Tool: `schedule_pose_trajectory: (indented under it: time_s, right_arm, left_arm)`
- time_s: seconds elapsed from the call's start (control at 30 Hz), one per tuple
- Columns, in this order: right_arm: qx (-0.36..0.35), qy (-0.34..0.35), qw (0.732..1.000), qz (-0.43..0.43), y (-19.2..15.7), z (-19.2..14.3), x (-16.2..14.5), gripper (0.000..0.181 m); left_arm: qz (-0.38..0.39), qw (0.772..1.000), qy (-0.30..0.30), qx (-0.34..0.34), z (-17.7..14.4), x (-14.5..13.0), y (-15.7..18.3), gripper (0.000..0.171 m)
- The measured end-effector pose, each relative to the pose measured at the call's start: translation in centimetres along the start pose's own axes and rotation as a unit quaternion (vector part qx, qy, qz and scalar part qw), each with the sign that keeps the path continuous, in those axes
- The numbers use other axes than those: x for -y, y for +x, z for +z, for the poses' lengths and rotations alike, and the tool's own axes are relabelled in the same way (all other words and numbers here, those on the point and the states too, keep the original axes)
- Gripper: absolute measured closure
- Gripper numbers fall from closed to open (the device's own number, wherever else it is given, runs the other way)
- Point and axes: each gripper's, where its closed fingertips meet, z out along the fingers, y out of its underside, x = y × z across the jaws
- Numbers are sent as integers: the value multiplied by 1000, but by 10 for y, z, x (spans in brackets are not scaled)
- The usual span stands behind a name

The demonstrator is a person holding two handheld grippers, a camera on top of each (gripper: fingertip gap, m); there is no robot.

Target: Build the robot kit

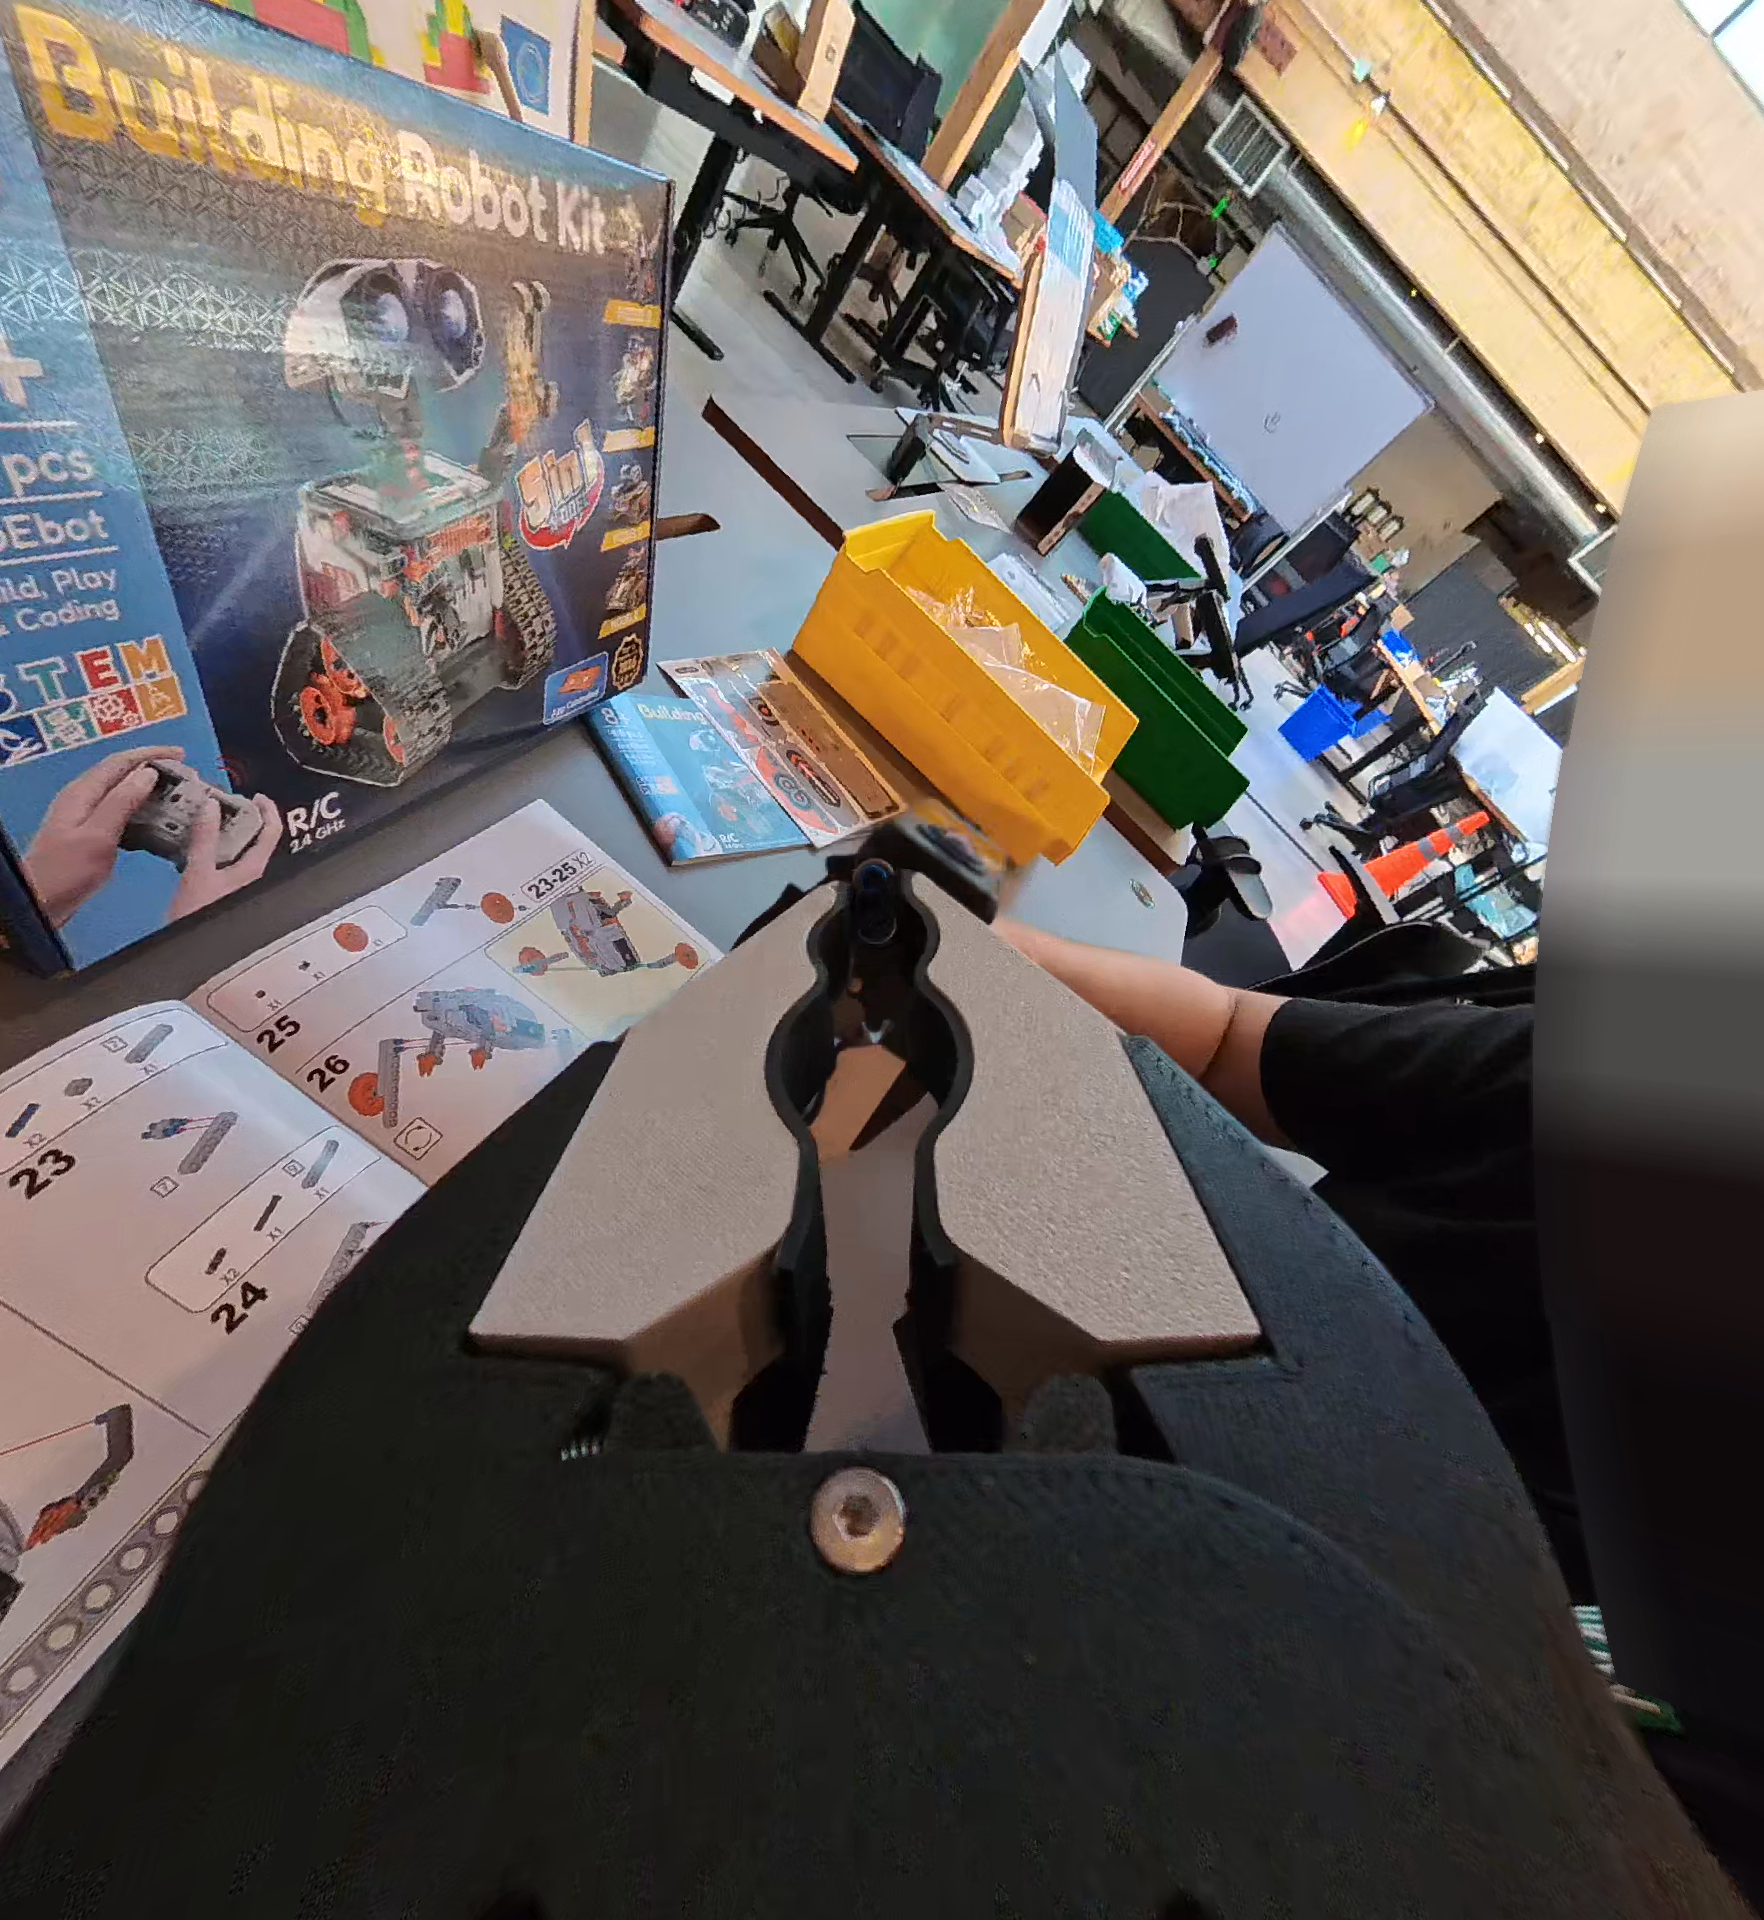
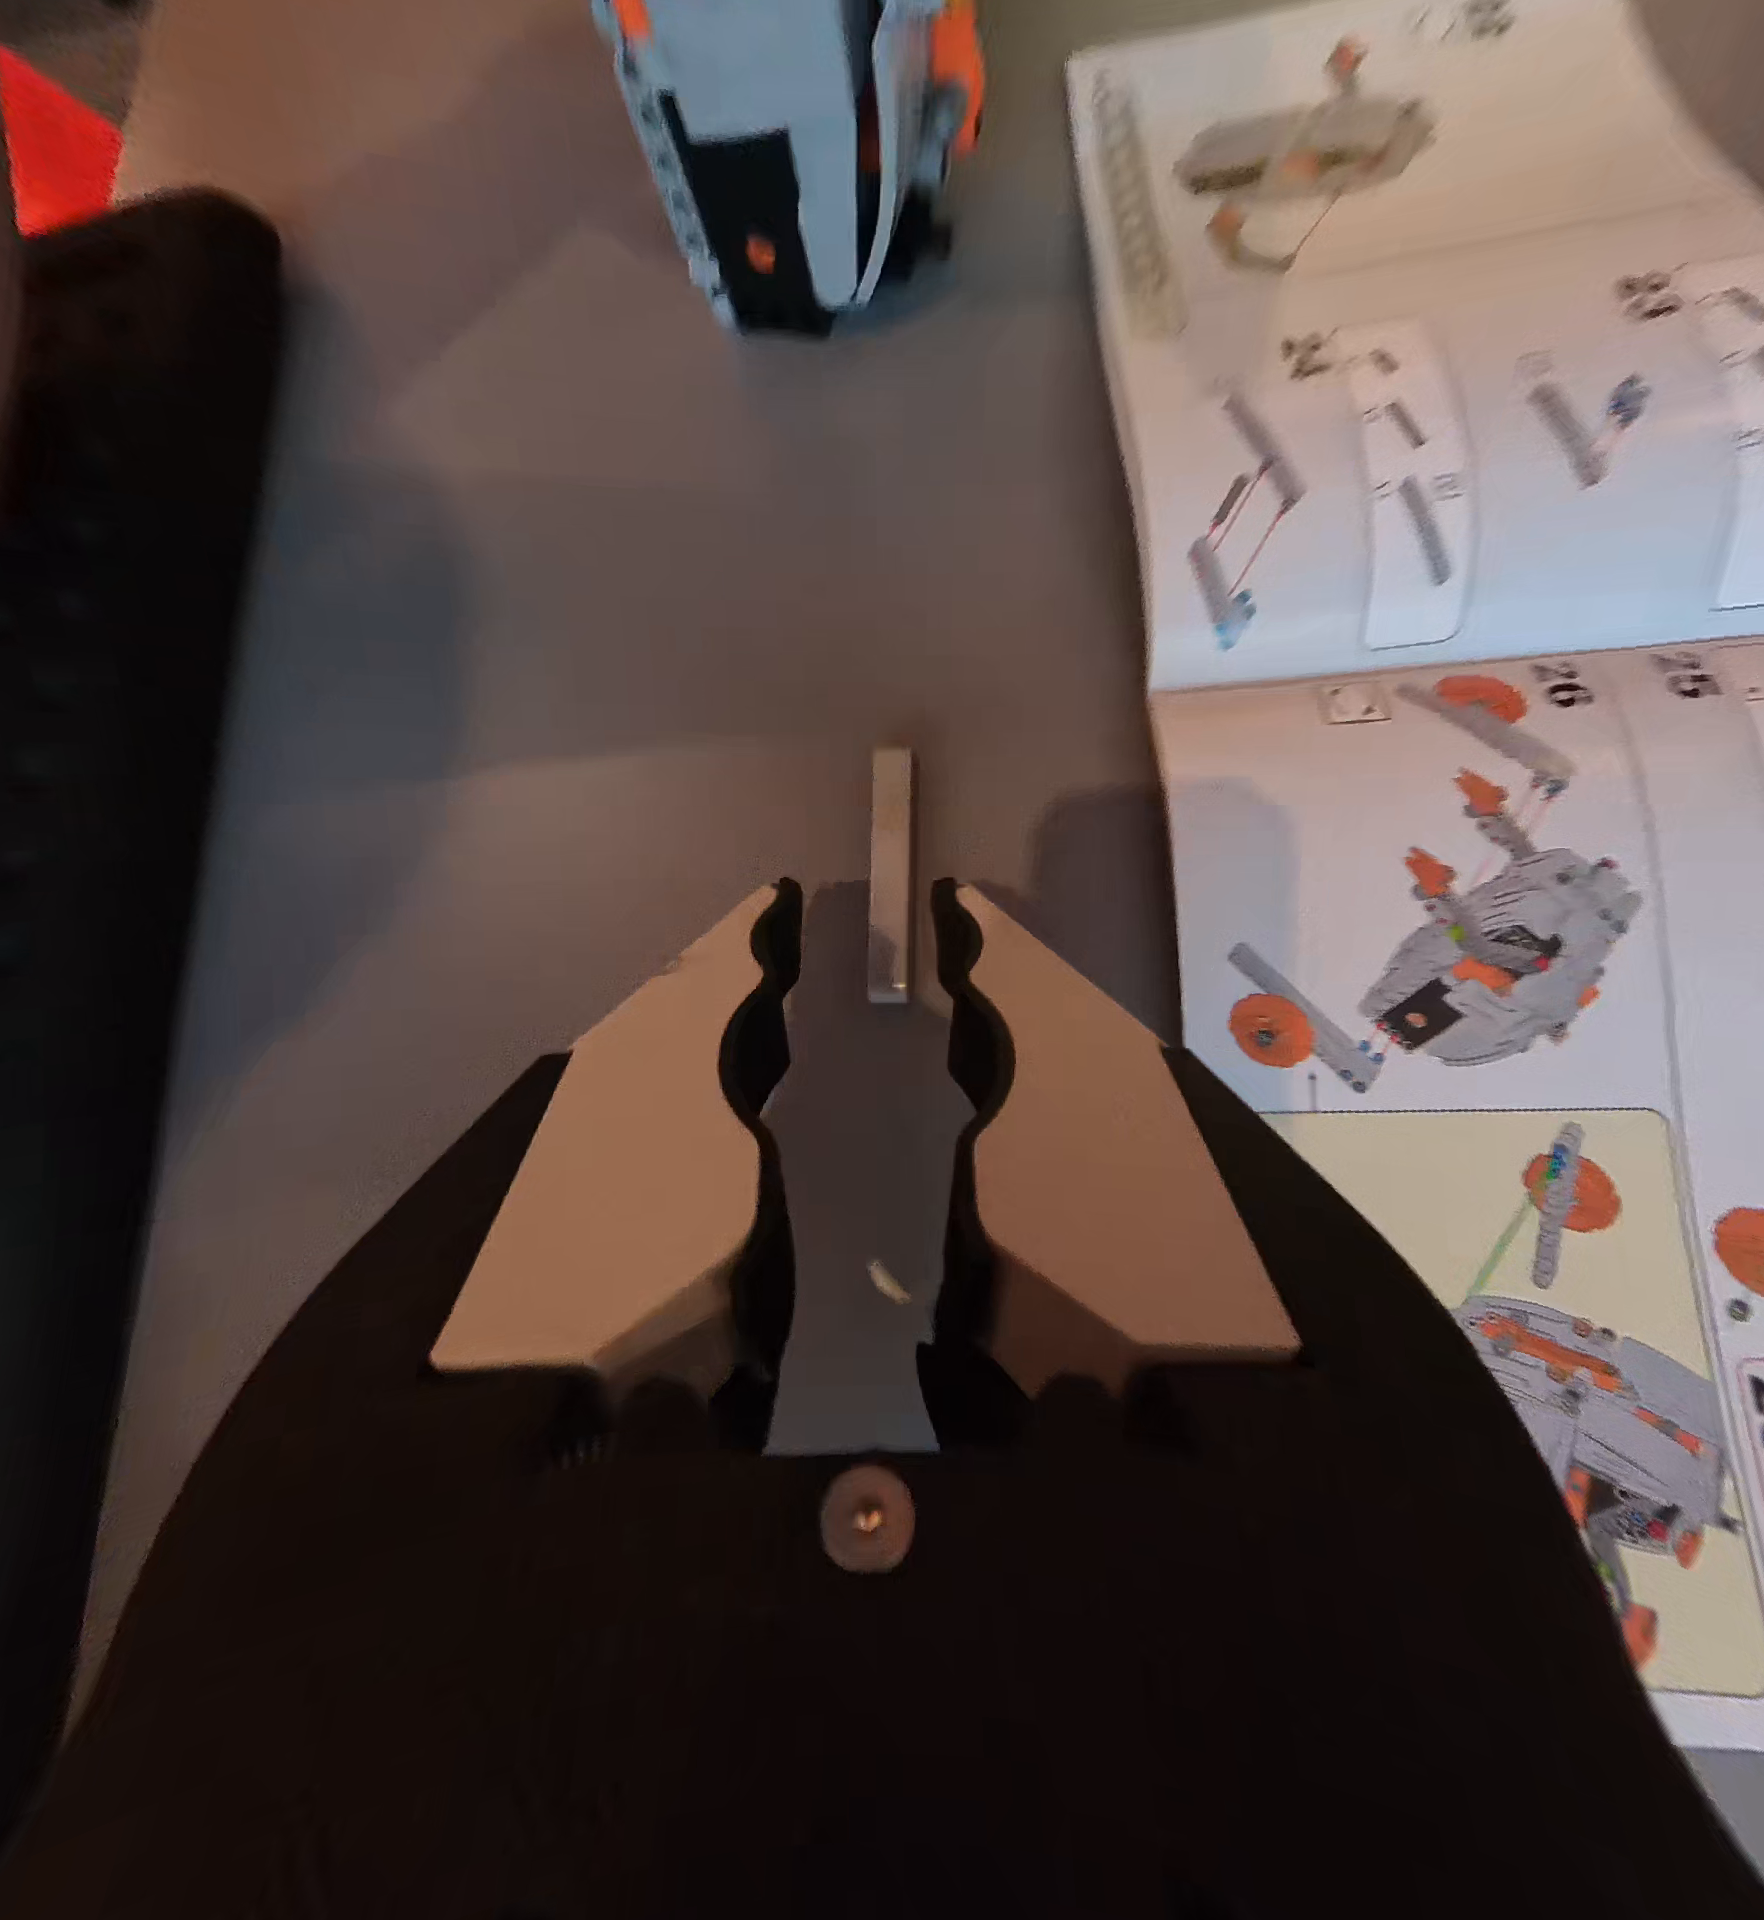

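My left gripper (image 1: 873, 906) is held above the table, shut on a small dark blue pin (image 1: 872, 886) that sticks out past its tips. My right gripper (image 2: 865, 894) is open and low over the grey table. A short grey beam (image 2: 890, 873) lies flat on the table between its fingertips, closer to the right finger, and I cannot tell whether it touches that finger. A partly built grey, black and orange model (image 2: 805, 166) stands farther ahead of the right gripper. The open instruction booklet (image 2: 1460, 790) lies to its right and shows in the left wrist view (image 1: 192, 1132) too.
The kit's big blue box (image 1: 286, 468) stands at the back left. A small booklet (image 1: 712, 769), a yellow bin (image 1: 961, 696) with plastic bags and green bins (image 1: 1169, 717) lie beyond. A person's arm (image 1: 1127, 987) reaches in. A black object (image 2: 78, 727) lies at the left. Tip to tip, the grippers are about 20 centimeters apart. To the black object (image 2: 78, 727): right tips about 20 centimeters, left tips about 30 centimeters.
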Motion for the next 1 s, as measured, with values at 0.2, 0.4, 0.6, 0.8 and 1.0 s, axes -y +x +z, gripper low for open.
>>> schedule_pose_trajectory:
  time_s: [0.2,0.4,0.6,0.8,1.0]
  right_arm:
    - [-31,-70,997,-5,-5,1,-22,173]
    - [-11,-118,992,46,-27,0,-29,172]
    - [56,-145,979,128,-51,-2,-31,162]
    - [16,-47,976,210,-16,-1,-7,163]
    - [23,-62,973,220,-19,6,-14,164]
  left_arm:
    - [18,1000,21,6,-14,8,11,167]
    - [26,999,39,15,-24,13,19,167]
    - [29,999,36,12,-22,13,21,166]
    - [26,998,49,13,-26,17,19,167]
    - [28,998,47,14,-26,16,20,167]
